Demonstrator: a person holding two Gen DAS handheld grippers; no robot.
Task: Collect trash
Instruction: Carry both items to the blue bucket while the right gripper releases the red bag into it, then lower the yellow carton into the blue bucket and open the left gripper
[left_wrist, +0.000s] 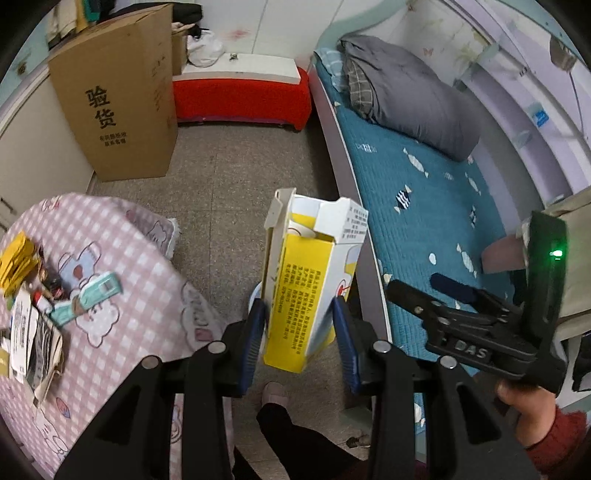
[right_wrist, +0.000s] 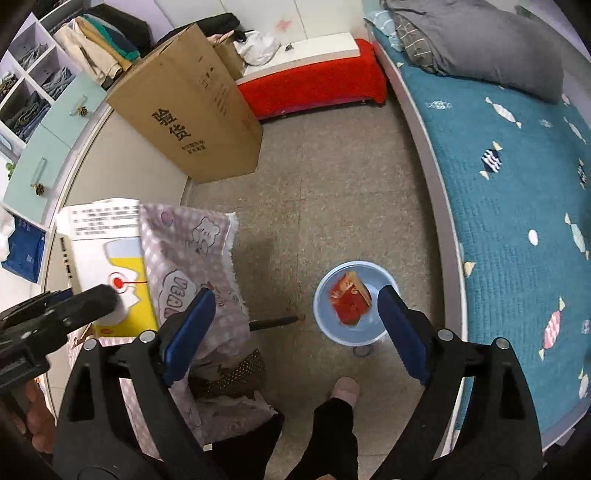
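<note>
bedroom floor: left gripper (left_wrist: 299, 325) pinches yellow carton (left_wrist: 310, 280); right gripper (right_wrist: 295, 325) spread, seemingly over blue bin (right_wrist: 332, 328).

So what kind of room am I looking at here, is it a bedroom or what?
Most likely a small bedroom in a home. A bed with a teal quilt and grey pillow fills one side, folded clothes sit in open shelves, and a large cardboard box stands on the floor.

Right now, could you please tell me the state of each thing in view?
left gripper: shut on yellow carton
yellow carton: top flaps torn open, held upright
right gripper: open, empty
blue bin: on floor, holds red wrapper
</note>
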